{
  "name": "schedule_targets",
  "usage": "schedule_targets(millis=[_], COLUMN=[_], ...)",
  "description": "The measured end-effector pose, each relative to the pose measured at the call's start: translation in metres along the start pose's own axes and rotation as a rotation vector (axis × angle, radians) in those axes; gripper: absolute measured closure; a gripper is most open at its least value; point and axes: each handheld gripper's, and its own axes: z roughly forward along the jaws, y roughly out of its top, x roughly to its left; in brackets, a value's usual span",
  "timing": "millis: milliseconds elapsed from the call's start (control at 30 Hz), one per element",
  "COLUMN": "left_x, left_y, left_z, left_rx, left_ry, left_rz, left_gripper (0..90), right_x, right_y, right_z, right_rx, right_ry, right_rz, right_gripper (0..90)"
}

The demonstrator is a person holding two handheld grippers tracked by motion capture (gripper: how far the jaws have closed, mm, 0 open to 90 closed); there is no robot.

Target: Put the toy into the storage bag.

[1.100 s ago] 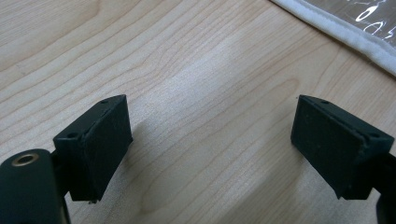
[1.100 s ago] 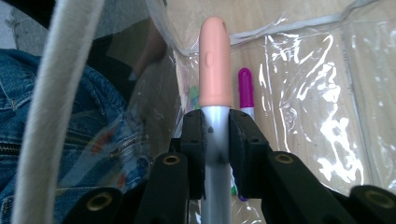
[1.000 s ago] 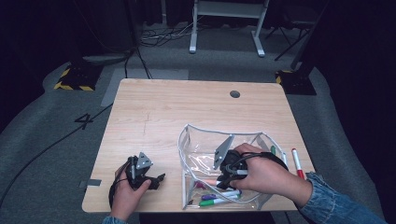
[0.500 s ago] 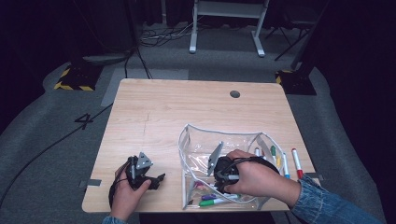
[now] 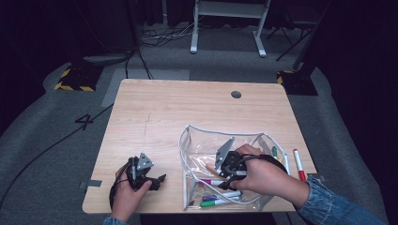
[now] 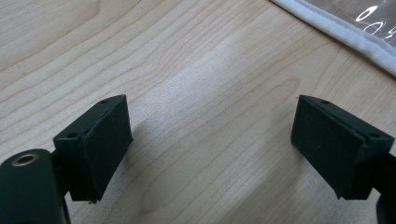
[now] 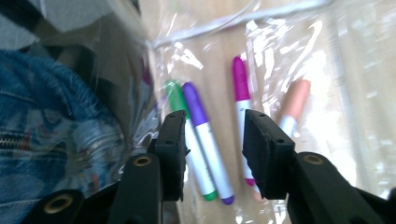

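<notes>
Right gripper [image 7: 212, 154] is reaching inside the clear zip pouch [image 5: 197, 140] with its jaws standing partly apart; they have just been opening, and nothing is sitting between the pads. In the right gripper view, the purple-capped marker [image 7: 205, 135] is lying directly ahead of the gap, just beyond the tips, with the green-capped marker [image 7: 176, 100] pressed alongside it on the side of the left-hand jaw. Both are running lengthwise away from the gripper, roughly in line with the direction in which the jaws are pointing, and not across the gap. Judgement: a closing stroke from this heading would be meeting the barrels side-on, which suits a grasp, provided the gripper is advancing a little so that one barrel comes between the pads.

Beyond the right-hand jaw, the magenta-capped marker [image 7: 240, 93] is lying parallel to the same line, and the peach-capped marker [image 7: 295, 100] is resting farther out, tilted slightly from it. Pouch film is reflecting strongly over all four, so contact between neighbouring markers cannot be confirmed apart from the first pair.

Farther off, outside the pouch, a red marker [image 5: 298, 165] is lying on the worktop [image 5: 164, 112].

Left gripper [image 6: 210, 140] is resting wide open and empty above bare wood, well apart from the markers, with the pouch's white edge beyond it. Judgement: the right hand is clearly the nearer one.
</notes>
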Motion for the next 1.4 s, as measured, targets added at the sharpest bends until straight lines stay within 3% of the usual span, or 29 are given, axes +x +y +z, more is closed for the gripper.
schedule_targets(millis=[533, 700, 933, 1200, 1400], left_x=[0.0, 0.0, 0.0, 0.0, 0.0], left_y=[0.0, 0.0, 0.0, 0.0, 0.0], left_z=[0.0, 0.0, 0.0, 0.0, 0.0], left_rx=[0.0, 0.0, -0.003, -0.003, -0.003], left_ry=[0.0, 0.001, 0.012, 0.012, 0.012], left_rz=[0.0, 0.001, 0.008, 0.007, 0.007], left_gripper=[12.7, 12.9, 13.2, 13.1, 13.1], right_x=[-0.007, -0.012, -0.029, -0.049, -0.06], right_y=[-0.02, -0.036, -0.069, -0.112, -0.14], right_z=[-0.064, -0.086, -0.108, -0.124, -0.126], right_rx=[-0.229, -0.282, -0.327, -0.35, -0.343], right_ry=[-0.134, -0.177, -0.245, -0.317, -0.353], right_rz=[0.06, 0.123, 0.231, 0.359, 0.438], right_gripper=[58.1, 56.7, 57.4, 58.4, 58.7])
